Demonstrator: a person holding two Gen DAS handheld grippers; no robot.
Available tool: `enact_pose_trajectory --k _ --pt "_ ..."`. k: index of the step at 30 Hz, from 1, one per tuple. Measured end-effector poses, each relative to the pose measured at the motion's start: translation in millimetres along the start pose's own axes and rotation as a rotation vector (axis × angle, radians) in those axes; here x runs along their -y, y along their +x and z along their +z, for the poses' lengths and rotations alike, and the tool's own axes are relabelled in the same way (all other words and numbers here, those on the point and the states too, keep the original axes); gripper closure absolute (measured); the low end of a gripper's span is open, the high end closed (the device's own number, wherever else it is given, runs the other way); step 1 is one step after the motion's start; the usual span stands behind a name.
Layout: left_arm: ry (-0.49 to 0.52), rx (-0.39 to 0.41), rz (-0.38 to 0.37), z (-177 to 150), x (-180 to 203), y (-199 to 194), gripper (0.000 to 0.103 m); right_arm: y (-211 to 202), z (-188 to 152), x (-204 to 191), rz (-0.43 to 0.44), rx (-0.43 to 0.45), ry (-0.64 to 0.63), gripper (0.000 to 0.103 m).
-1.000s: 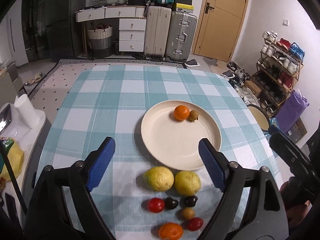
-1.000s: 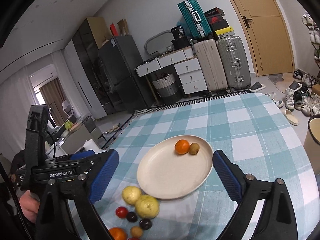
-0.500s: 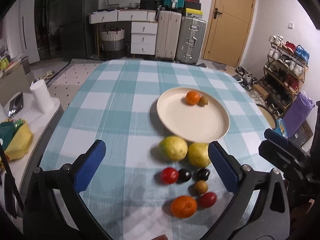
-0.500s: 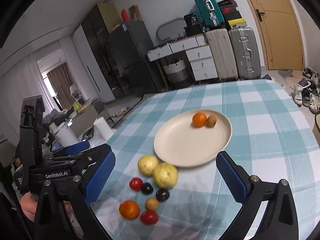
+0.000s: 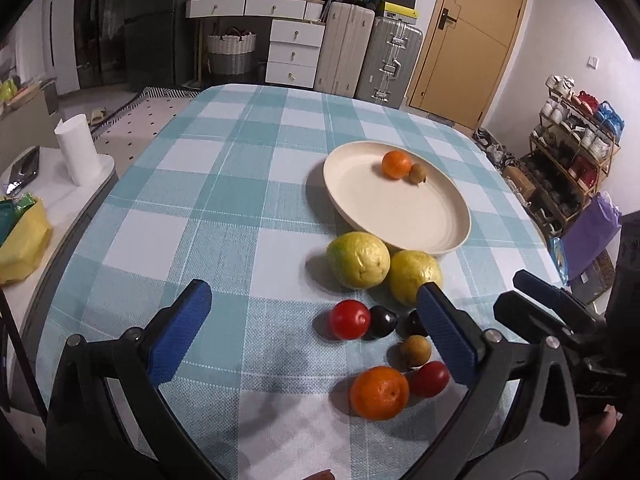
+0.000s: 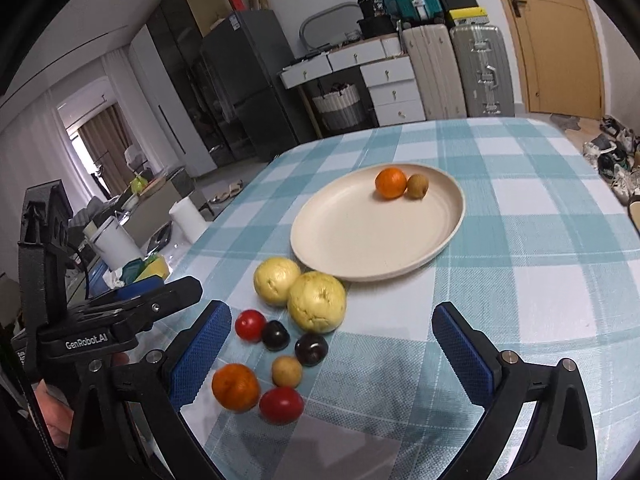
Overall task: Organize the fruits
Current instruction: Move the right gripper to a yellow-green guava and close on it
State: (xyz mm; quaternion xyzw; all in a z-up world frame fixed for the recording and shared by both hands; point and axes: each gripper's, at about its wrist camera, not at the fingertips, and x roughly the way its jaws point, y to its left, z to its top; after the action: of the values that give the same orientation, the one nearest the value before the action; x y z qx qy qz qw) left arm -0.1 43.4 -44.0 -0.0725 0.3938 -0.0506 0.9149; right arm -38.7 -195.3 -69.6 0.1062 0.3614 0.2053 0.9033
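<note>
A cream plate (image 5: 424, 216) (image 6: 352, 240) on the checked tablecloth holds an orange (image 5: 396, 164) (image 6: 390, 183) and a small brown fruit (image 5: 418, 172) (image 6: 417, 186). In front of it lie two yellow-green guavas (image 5: 358, 260) (image 6: 316, 302), two red tomatoes (image 5: 349, 319) (image 6: 250, 325), two dark plums (image 5: 382, 322) (image 6: 311, 349), a brown fruit (image 5: 416, 350) (image 6: 286, 371) and a second orange (image 5: 379, 392) (image 6: 235, 387). My left gripper (image 5: 316, 324) is open and empty above the loose fruit. My right gripper (image 6: 332, 348) is open and empty over the same cluster.
The other gripper shows at the right edge of the left wrist view (image 5: 560, 320) and at the left edge of the right wrist view (image 6: 100, 320). A side table with a white roll (image 5: 78, 152) stands left of the table. Suitcases (image 5: 368, 56) and a shoe rack (image 5: 572, 160) stand behind.
Both grippers have pulled back toward the table's near edge and dropped lower, so the loose fruit now sits between their fingers. No fruit has moved.
</note>
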Motion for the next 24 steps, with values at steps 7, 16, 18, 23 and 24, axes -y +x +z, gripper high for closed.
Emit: enact_pose_trajectory --k 7,16,18,23,24 --pt "-0.012 -0.009 0.005 -5 -7 11 0.001 21 -3 5 0.051 -0.066 0.016 0.0" --pt "-0.03 0.001 0.002 -2 -18 22 0.001 47 0 7 0.092 -0.11 0.028 0.001" --pt "-0.039 -0.002 -0.001 -1 -21 24 0.001 51 0 8 0.097 -0.116 0.033 0.001" --pt "-0.057 -0.018 -0.01 -1 -27 34 0.001 62 2 8 0.111 -0.131 0.034 0.003" --pt "-0.059 -0.022 -0.011 0 -29 36 0.001 65 3 9 0.114 -0.134 0.035 0.004"
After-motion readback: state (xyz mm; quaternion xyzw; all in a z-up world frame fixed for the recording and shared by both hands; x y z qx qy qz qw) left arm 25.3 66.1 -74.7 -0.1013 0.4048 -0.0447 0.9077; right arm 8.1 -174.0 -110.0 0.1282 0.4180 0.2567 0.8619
